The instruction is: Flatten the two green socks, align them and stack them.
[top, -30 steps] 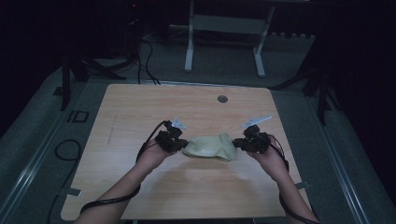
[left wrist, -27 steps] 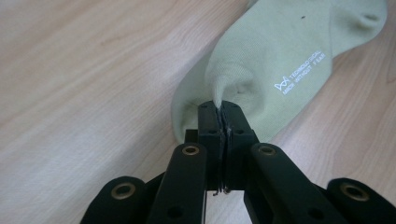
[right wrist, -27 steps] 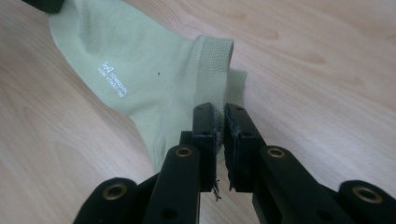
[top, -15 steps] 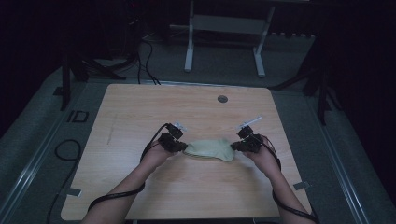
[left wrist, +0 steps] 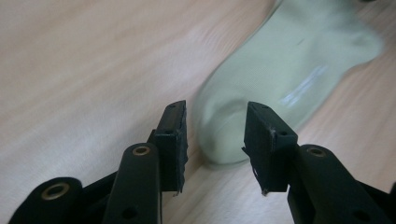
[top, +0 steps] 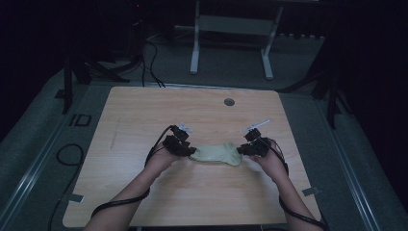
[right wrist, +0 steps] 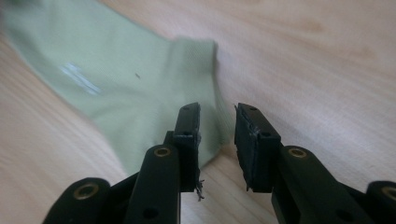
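Observation:
A pale green sock (top: 219, 153) lies flat on the wooden table (top: 192, 110), stretched left to right between my two grippers. My left gripper (top: 188, 150) is at its left end. In the left gripper view the jaws (left wrist: 215, 109) stand open, with the sock's rounded end (left wrist: 280, 70) on the table just beyond the gap. My right gripper (top: 243, 148) is at the sock's right end. Its jaws (right wrist: 217, 109) are slightly apart over a corner of the sock (right wrist: 126, 74), and nothing is clamped.
A small round grommet (top: 229, 102) sits near the table's far edge. Beyond the table stand a white metal frame (top: 231, 29) and floor cables (top: 149, 53). Bare wood lies around the sock on all sides.
The sock was bunched and held up between both grippers. It now lies flatter on the table, both hands have come toward the person, and both grippers have let go of it.

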The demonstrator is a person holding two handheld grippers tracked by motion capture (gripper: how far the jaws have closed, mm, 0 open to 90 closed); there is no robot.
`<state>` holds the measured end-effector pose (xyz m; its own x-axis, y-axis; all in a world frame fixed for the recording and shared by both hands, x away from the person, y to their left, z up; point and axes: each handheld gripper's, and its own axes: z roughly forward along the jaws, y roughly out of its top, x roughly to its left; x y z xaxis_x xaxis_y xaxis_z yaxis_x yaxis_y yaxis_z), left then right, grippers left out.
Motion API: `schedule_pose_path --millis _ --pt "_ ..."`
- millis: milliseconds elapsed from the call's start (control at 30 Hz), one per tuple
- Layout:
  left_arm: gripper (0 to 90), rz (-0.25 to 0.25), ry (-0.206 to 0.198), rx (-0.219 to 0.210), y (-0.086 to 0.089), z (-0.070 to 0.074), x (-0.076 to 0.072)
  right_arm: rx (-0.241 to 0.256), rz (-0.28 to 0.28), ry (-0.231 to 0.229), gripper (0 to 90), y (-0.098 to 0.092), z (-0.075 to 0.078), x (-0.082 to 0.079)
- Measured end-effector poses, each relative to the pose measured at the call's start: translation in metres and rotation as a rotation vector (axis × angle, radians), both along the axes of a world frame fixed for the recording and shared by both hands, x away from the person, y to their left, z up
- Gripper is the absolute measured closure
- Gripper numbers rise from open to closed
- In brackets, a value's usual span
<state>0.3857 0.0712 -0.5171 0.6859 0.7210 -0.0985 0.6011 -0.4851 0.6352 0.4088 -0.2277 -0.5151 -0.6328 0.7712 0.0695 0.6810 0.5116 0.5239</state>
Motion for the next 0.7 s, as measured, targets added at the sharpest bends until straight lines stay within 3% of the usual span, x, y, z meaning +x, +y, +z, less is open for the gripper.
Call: schedule_pose_path --millis 100,233,333,433,500,567,700 --pt "69.9 -0.042 -0.013 -0.017 -0.008 0.007 -0.007 0.029 0.016 -0.023 72.2 0.005 0.009 -0.006" --pt "78.4 -0.093 -0.008 0.024 -0.025 -0.005 -0.009 0.032 0.059 -0.022 74.1 0.020 0.006 -0.014" --pt "79.0 -0.099 0.016 0.065 -0.030 -0.019 -0.006 0.002 0.075 -0.004 73.8 0.029 -0.007 -0.014" --pt "78.9 -0.095 0.029 0.073 -0.029 -0.030 -0.006 -0.025 0.093 0.012 72.3 0.033 -0.019 -0.012" --pt "78.9 -0.092 0.037 0.052 -0.025 -0.031 -0.006 -0.032 0.108 0.003 72.3 0.034 -0.024 -0.011" --pt "78.9 -0.091 0.029 0.060 -0.022 -0.031 -0.007 -0.019 0.093 0.005 72.4 0.034 -0.025 -0.012" --pt "79.0 -0.082 0.017 0.058 -0.015 -0.033 -0.014 -0.042 0.122 -0.020 70.2 0.042 -0.026 -0.019"
